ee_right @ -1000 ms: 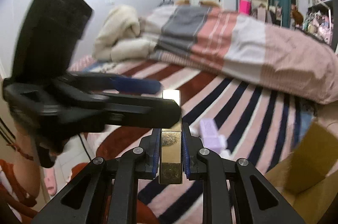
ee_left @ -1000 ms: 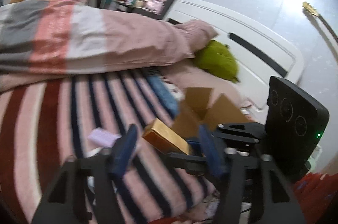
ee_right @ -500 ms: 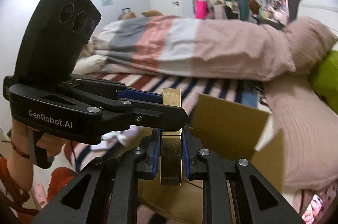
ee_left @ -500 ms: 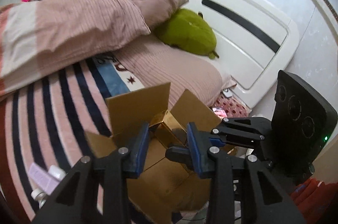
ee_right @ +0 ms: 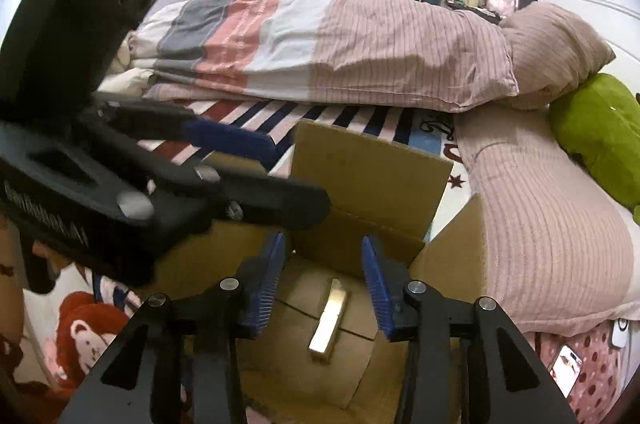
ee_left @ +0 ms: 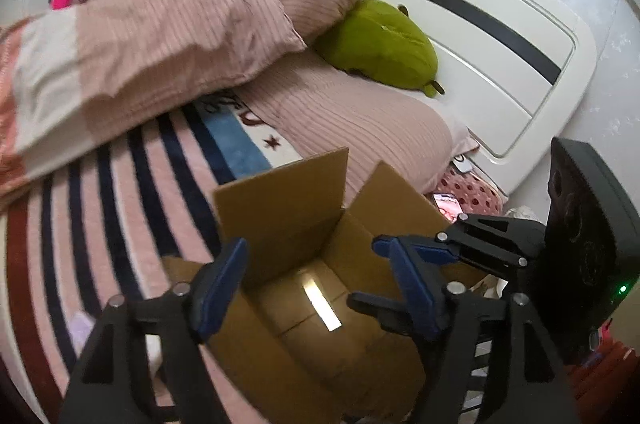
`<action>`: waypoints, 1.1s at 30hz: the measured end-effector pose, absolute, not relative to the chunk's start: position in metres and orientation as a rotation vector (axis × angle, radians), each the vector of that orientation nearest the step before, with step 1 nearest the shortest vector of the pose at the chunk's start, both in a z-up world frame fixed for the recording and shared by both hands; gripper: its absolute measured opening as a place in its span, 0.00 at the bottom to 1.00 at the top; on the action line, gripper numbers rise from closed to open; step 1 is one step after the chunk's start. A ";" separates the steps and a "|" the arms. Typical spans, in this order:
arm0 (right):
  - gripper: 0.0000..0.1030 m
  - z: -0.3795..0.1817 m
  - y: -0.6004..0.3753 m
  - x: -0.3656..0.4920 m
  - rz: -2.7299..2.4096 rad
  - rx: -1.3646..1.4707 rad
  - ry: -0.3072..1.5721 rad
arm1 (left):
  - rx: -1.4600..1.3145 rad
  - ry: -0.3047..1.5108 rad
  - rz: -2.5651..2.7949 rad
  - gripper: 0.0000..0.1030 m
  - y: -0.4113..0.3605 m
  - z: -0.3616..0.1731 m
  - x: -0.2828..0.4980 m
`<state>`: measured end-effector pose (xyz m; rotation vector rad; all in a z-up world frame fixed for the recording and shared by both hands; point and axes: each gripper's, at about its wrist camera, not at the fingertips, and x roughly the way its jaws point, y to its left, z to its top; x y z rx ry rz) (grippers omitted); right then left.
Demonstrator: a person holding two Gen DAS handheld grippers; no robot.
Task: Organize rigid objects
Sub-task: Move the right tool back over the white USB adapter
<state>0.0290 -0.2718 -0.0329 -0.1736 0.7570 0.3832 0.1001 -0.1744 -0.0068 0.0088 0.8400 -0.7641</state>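
Note:
An open cardboard box [ee_left: 288, 199] stands on the striped bed cover, its flaps up. A shiny gold box [ee_right: 330, 320] lies loose on the carton's floor, also seen as a bright gold box [ee_left: 322, 308] in the left wrist view. My right gripper [ee_right: 324, 244] hangs over the carton [ee_right: 372, 175] with its jaws opening; the gold box lies well below them, untouched. My left gripper [ee_left: 310, 252] is beside it over the same opening, jaws opening wide with nothing between them. In the right wrist view the left gripper [ee_right: 298, 175] crosses from the left.
A folded striped duvet [ee_right: 320, 43] lies behind the carton, and pink pillows [ee_left: 360, 127] and a green plush [ee_left: 380, 47] are toward the white headboard [ee_left: 500, 35]. A lilac item [ee_left: 80, 328] rests on the cover at lower left. A phone [ee_right: 566, 364] lies right of the carton.
Both grippers swung from the striped cover to above the carton. The right gripper, earlier shut on the gold box, let it go into the carton. The left jaws widened.

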 end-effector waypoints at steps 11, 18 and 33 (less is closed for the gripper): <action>0.51 -0.005 -0.196 0.006 0.587 -0.163 0.665 | -0.032 0.718 -0.473 0.83 -0.028 0.008 0.060; 0.78 -0.029 -0.105 0.007 0.807 -0.163 0.694 | -0.070 0.717 -0.265 0.83 0.085 -0.027 0.035; 0.78 -0.191 -0.001 0.057 0.755 -0.294 1.057 | -0.217 0.864 -0.218 0.83 0.165 -0.130 0.009</action>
